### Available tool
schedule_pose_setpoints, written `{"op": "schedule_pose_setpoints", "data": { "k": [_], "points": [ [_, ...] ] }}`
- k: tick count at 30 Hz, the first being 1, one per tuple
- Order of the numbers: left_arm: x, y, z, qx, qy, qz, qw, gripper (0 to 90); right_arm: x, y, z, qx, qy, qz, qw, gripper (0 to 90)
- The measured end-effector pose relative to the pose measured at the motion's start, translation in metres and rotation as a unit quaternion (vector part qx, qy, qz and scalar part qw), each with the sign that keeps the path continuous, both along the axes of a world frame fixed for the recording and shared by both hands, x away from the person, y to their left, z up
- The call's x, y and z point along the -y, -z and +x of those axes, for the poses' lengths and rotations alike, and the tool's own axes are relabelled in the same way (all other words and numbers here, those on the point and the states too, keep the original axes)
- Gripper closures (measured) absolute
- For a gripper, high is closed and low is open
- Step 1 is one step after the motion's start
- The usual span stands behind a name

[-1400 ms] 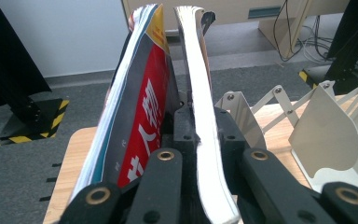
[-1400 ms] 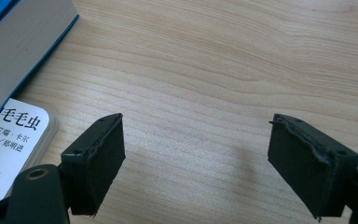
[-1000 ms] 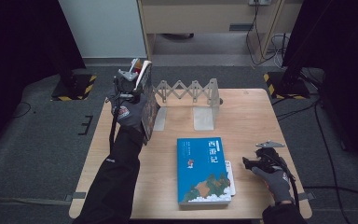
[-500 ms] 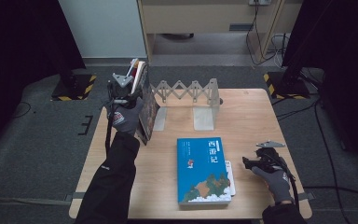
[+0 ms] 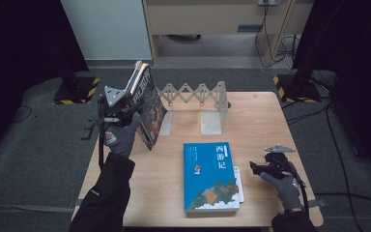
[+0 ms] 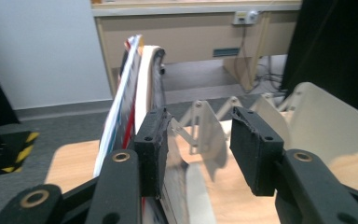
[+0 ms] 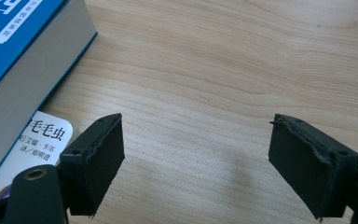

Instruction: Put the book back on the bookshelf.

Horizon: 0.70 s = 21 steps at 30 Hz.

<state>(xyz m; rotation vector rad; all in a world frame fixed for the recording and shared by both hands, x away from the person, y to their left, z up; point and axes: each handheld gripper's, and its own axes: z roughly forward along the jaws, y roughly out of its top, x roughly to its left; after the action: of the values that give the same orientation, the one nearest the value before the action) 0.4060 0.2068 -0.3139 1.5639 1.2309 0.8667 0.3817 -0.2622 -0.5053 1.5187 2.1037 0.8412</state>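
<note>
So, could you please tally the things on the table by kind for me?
Standing books: 2, as far as shows
Lying books: 2, the blue book and a booklet under it
Rack: 1
Total: 5

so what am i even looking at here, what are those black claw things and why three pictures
A person sits at a wooden table with a hand-held two-jaw gripper in each gloved hand. The high view looks down from above; the other two come from cameras riding on each gripper, looking along its black jaws.

The left gripper is beside some upright books leaning at the end of a folding metal book rack. Its jaws have just been opening; nothing sits between them, and the books stand just outside one pad.

The right gripper rests open over bare wood, holding nothing. Next to it a thick blue book lies flat on a thinner white one.
</note>
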Motion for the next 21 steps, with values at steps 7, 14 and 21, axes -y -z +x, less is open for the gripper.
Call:
{"op": "schedule_pose_setpoints", "data": {
  "k": [7,14,21],
  "points": [
    [-0.004,0.017,-0.023,-0.004,0.023,-0.015,0.9996,52.3,-0.001,-0.004,-0.002,0.009,0.003,0.014,0.9999,18.3],
    [-0.003,0.048,-0.034,-0.04,0.053,-0.03,0.9973,50.0,-0.005,-0.009,-0.005,0.014,-0.001,0.027,0.9995,18.6],
    [-0.001,0.081,-0.041,-0.085,0.083,-0.031,0.9924,47.9,-0.009,-0.011,-0.006,0.013,-0.006,0.037,0.9992,18.8]
  ]
}}
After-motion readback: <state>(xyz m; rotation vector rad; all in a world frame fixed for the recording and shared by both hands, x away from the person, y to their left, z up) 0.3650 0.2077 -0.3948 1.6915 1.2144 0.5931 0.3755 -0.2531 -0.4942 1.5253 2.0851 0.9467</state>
